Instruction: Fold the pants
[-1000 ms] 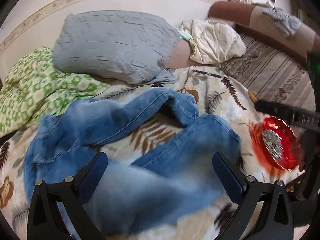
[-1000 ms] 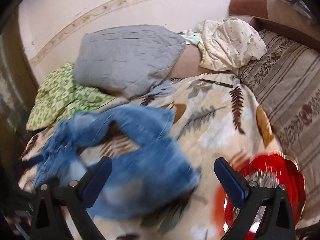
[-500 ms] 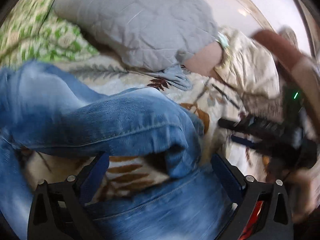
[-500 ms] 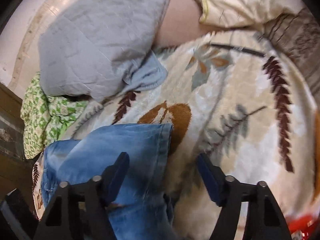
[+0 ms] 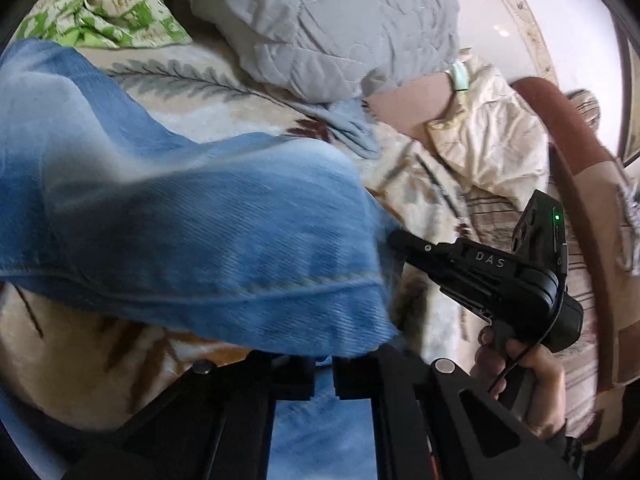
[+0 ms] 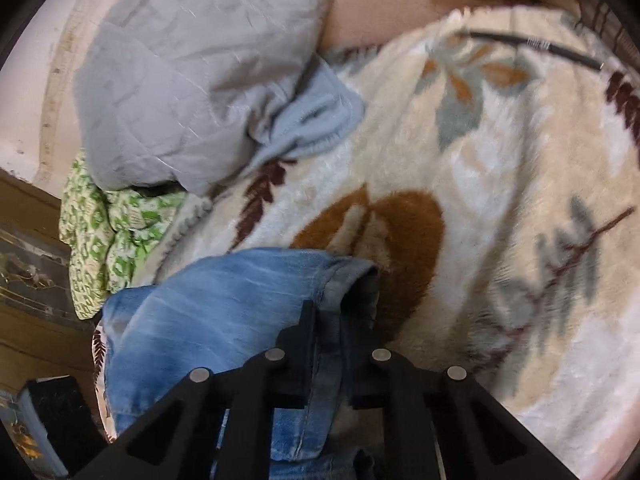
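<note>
The blue jeans [image 5: 192, 240] lie on a leaf-print blanket [image 5: 208, 80]. In the left wrist view one leg fills the middle and its lower edge runs between the fingers of my left gripper [image 5: 323, 376], which is shut on the denim. My right gripper shows there too as a black body [image 5: 492, 276] at the leg's hem. In the right wrist view my right gripper [image 6: 328, 344] is shut on the hem of the jeans [image 6: 224, 304]; the pinched cloth is mostly hidden by the fingers.
A grey quilted pillow [image 6: 188, 64] and a pale blue cloth [image 6: 316, 120] lie beyond the jeans. A green patterned cloth [image 6: 108, 236] is at the left. A cream pillow [image 5: 492, 140] and a striped sofa back [image 5: 576, 264] are at the right.
Both grippers dropped from above the bed down to the jeans and went from wide open to shut on the denim. The red dish has left view.
</note>
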Tool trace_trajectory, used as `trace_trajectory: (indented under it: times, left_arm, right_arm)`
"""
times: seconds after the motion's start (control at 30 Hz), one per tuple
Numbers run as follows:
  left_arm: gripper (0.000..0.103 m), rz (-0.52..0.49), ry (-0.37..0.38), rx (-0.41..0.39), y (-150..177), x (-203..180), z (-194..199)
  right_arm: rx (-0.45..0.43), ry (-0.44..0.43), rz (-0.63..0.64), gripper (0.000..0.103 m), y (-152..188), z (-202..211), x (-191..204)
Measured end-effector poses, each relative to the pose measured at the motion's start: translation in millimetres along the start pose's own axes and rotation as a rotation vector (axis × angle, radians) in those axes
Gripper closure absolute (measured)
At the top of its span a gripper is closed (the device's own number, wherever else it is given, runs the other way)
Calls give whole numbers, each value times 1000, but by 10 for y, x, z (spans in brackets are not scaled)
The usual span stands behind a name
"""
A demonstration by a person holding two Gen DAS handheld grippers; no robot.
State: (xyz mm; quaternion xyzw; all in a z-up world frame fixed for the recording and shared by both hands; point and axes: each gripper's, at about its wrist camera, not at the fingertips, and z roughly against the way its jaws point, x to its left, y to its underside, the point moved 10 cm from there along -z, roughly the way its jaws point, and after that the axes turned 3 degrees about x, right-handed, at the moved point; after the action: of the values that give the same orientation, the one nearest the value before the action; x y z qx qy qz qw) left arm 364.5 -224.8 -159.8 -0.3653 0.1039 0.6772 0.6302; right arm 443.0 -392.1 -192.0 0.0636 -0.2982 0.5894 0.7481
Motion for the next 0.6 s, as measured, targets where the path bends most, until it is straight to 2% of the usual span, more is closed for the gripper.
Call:
trace_trajectory:
  times: [0.1, 0.2, 0.27, 0.33, 0.4, 0.47, 0.5, 0.53, 0.57, 0.6]
  left_arm:
    - [98, 22, 98, 18, 69, -244, -12]
    - [98, 45, 161, 54, 161, -497, -185]
    - [98, 44, 142, 90, 240, -582, -398]
    - [98, 48, 119, 156, 327, -602, -661]
    - [98, 41, 102, 189, 372, -588, -814]
    - [98, 31, 103, 210, 400, -588, -860]
    - [94, 35, 103, 209, 407, -585, -833]
    - [76, 36, 89, 202, 404, -577, -790]
    - [34, 38, 68, 190, 418, -554, -709]
    - [14, 45, 48, 168, 412, -530, -629]
  right_arm:
    - [-54, 2, 24, 92, -67, 338, 5]
    - [-124, 55, 62, 93, -198, 749, -27]
    - [-169, 146, 94, 101, -299, 986, -90]
    - [-212, 263, 121, 101, -422, 1153, -219]
    - [-204, 293, 86, 101, -492, 1200, -372]
    - [-187, 291, 66, 101, -483, 1205, -462]
    - [-179, 280, 55, 101, -439, 1211, -510]
    - [-175, 273, 45, 101, -393, 1219, -541]
    - [-162, 266, 32, 101, -344, 1220, -561]
    - [-146, 255, 20, 101, -274, 1230, -576]
